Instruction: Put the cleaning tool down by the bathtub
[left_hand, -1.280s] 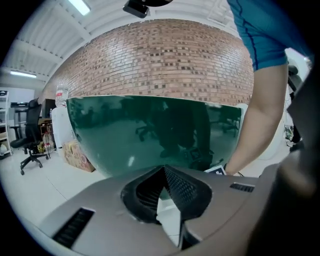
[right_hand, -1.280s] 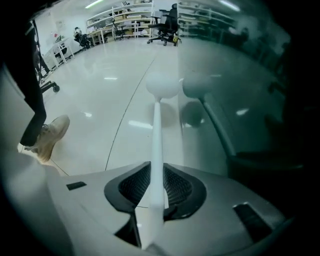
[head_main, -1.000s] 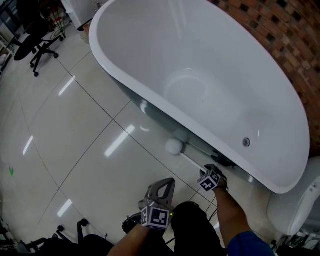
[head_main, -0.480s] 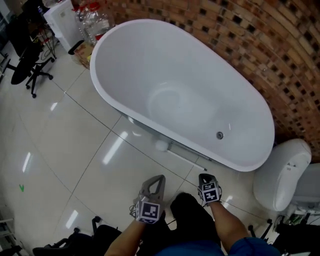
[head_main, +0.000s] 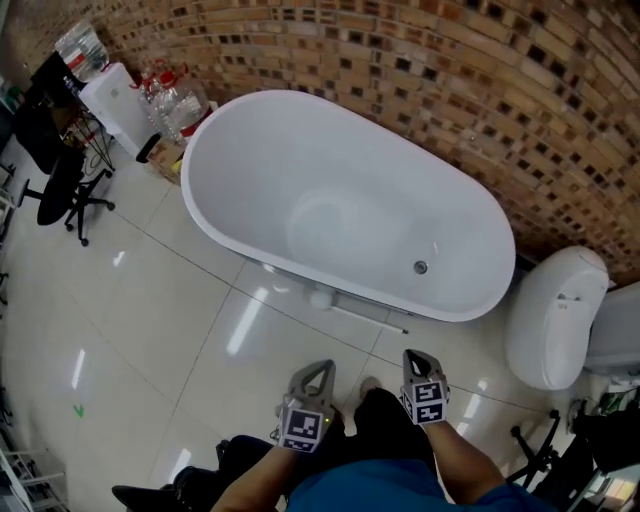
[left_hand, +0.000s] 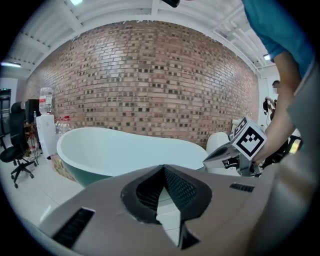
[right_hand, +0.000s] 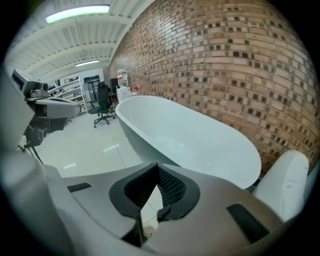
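Both forearms come up from the bottom edge of the head view, held close to the body and roughly parallel. The left gripper (head_main: 319, 366) and the right gripper (head_main: 414, 356) sit side by side, near each other but apart. Each points forward toward the bathtub (head_main: 340, 170) and tips downward, with its marker cube facing up at the camera.

The left gripper's jaws are brought together at the tips, with nothing between the pads; only pale floor (head_main: 150, 320) shows through the gap behind the tips. The right gripper's jaws have just been closing and now meet as well, and they too are empty.

The cleaning tool (head_main: 322, 298) is in neither gripper. It lies flat on the floor ahead of and below both pairs of jaws, between their tips and the bathtub's near side. It is just beside the tub; whether it touches the base cannot be told. Its long axis runs along that near side, crosswise to the way the jaws point. The round white head is ahead and a little left of the left jaws. The thin handle (head_main: 375, 318) stretches rightward, and its end falls ahead of the right jaws, just left of their line, pointing toward the toilet (head_main: 555, 320).

Past the tool, the tub's open basin fills the space in front of both jaws, and the brick wall (head_main: 400, 60) stands behind it.
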